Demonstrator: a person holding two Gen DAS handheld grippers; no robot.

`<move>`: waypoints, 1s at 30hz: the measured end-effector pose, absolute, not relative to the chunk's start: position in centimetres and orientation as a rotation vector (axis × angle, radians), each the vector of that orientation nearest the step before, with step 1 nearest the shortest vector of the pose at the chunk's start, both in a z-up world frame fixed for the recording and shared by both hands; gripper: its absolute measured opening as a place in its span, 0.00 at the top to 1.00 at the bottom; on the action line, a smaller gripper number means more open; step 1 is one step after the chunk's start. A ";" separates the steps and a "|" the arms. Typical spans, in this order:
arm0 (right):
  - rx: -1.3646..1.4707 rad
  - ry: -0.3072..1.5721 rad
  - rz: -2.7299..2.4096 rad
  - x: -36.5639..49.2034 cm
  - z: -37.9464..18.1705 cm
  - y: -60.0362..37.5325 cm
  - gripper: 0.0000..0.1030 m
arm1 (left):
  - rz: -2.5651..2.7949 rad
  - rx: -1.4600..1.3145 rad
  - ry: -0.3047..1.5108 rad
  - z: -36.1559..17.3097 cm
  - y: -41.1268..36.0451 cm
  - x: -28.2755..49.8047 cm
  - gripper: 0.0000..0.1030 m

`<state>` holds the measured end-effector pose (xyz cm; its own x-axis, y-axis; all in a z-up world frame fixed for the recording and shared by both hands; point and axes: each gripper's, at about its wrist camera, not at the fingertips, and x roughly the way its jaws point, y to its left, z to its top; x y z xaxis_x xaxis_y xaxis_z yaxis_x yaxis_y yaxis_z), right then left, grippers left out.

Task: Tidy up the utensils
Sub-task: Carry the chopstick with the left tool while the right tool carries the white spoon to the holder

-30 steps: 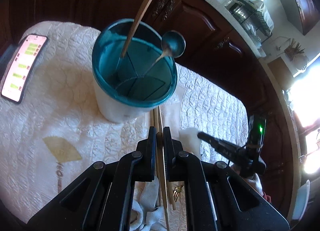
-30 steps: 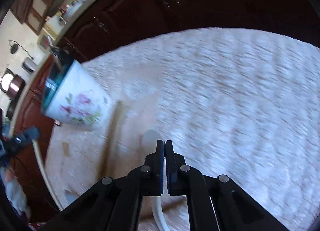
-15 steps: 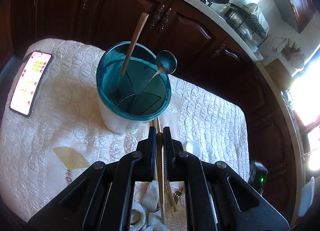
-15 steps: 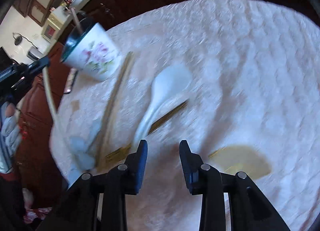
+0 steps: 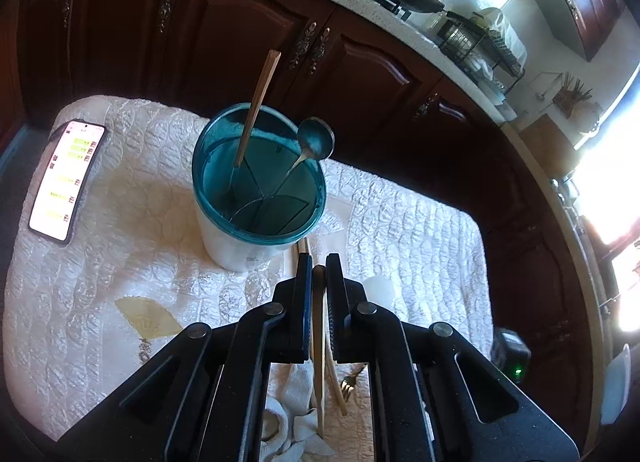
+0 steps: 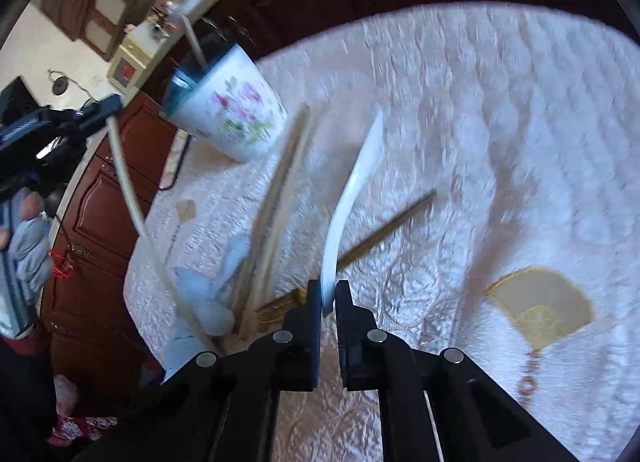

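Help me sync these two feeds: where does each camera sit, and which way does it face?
Left wrist: on the left gripper, shut on a chopstick, looking down at the utensil holder.
Right wrist: on the right gripper, shut on a white spoon; a gloved hand shows.
Shared: holder, quilted cloth.

The left hand-held gripper [image 5: 319, 274] pinches a wooden stick [image 5: 319, 342] between its two black fingers. Just past it stands a blue-rimmed cup [image 5: 256, 198] with a metal spoon [image 5: 316, 140] and a wooden handle [image 5: 256, 110] inside. A lit phone [image 5: 66, 178] lies far left on the white quilted cloth [image 5: 420, 230].
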<state>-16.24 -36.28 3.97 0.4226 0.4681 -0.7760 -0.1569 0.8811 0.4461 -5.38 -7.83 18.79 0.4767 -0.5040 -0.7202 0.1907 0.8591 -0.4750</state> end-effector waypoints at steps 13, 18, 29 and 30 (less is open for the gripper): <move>0.324 0.827 0.422 -15.1 14.2 -37.2 0.94 | -0.437 -0.346 0.859 25.4 -4.9 -6.0 0.96; 0.297 0.789 0.456 -14.5 16.9 -36.5 0.94 | -0.415 -0.343 0.860 25.6 -4.1 -6.2 0.96; 0.319 0.839 0.475 -15.1 15.2 -35.5 0.94 | -0.165 -0.537 1.213 10.1 -0.9 -5.6 0.68; 0.323 0.841 0.474 -15.1 15.1 -35.5 0.94 | -0.141 -0.538 1.236 8.7 -0.8 -5.5 0.68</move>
